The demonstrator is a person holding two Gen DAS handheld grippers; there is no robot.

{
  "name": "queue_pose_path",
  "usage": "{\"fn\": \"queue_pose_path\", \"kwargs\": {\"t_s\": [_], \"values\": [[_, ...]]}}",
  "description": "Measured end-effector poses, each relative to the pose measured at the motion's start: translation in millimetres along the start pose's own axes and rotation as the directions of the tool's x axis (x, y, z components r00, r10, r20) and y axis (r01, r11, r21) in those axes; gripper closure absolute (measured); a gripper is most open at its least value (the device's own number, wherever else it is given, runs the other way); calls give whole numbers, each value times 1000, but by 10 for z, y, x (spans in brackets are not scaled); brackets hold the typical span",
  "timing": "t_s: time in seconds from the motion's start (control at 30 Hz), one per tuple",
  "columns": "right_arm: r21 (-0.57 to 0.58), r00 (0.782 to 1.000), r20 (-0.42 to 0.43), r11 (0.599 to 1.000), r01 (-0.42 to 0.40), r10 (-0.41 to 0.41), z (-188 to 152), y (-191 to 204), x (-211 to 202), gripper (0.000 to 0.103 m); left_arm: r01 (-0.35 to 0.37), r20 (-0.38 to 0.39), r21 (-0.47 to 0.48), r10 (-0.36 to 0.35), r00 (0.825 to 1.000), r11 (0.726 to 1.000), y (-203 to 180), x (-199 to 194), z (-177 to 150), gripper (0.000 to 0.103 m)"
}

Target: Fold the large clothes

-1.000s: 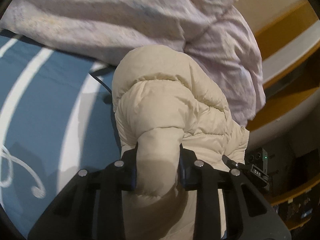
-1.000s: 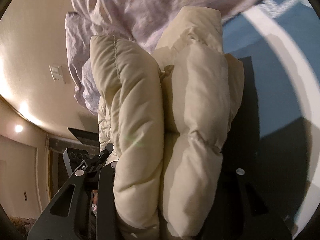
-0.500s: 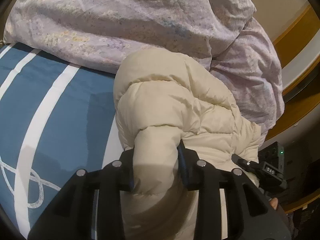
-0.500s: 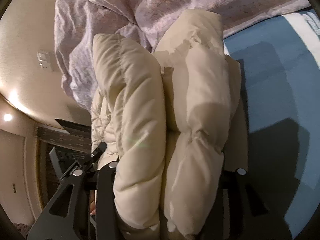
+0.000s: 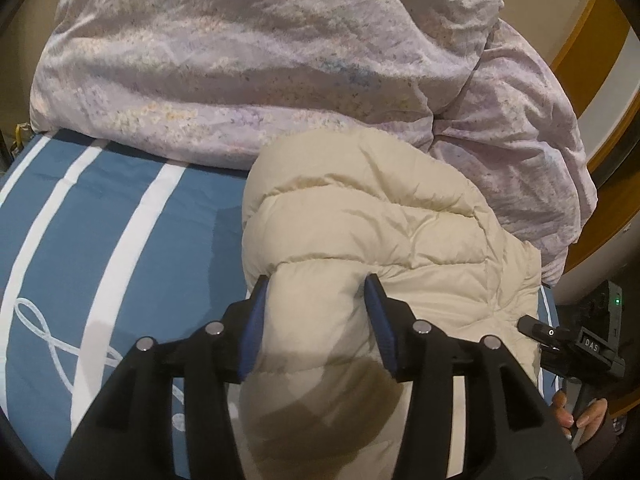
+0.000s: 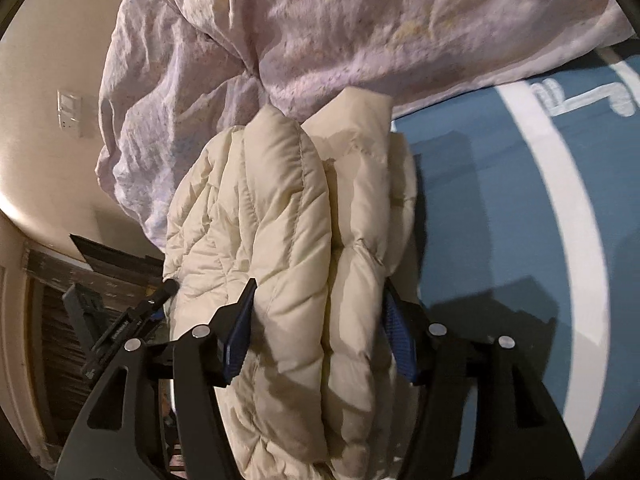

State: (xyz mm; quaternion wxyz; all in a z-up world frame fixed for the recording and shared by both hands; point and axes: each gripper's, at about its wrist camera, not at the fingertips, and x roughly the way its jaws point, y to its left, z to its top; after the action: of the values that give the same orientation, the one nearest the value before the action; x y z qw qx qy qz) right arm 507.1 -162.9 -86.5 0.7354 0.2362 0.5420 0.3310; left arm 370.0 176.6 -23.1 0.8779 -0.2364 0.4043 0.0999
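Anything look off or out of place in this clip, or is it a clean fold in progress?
Nothing damaged. The cream puffer jacket is bunched in both grippers, left gripper and right gripper. One oddity: a crumpled lilac duvet is heaped right behind it on the blue striped bedspread, crowding the folding space.

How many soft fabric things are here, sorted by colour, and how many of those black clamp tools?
Cream puffy jacket: 1
Lilac floral duvet: 1
Blue bedsheet with white stripes: 1
Black handheld grippers: 2, the left gripper and the right gripper, each with its fingers closed on the jacket
Total: 5
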Motion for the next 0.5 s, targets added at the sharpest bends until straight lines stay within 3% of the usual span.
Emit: {"fn": "queue_pose_path", "kwargs": {"t_s": [0.23,0.33,0.5], "values": [[-48,992,102,995,83,-78,85,156,-258,43,-14,43,53,12,999,998,-141,-186,27,50],[-79,986,153,993,83,-70,119,283,-372,43,-25,58,86,20,998,996,-250,-213,36,45],[-170,986,155,982,87,-60,124,591,-310,43,-47,40,129,42,998,991,-403,-99,-17,42]]}}
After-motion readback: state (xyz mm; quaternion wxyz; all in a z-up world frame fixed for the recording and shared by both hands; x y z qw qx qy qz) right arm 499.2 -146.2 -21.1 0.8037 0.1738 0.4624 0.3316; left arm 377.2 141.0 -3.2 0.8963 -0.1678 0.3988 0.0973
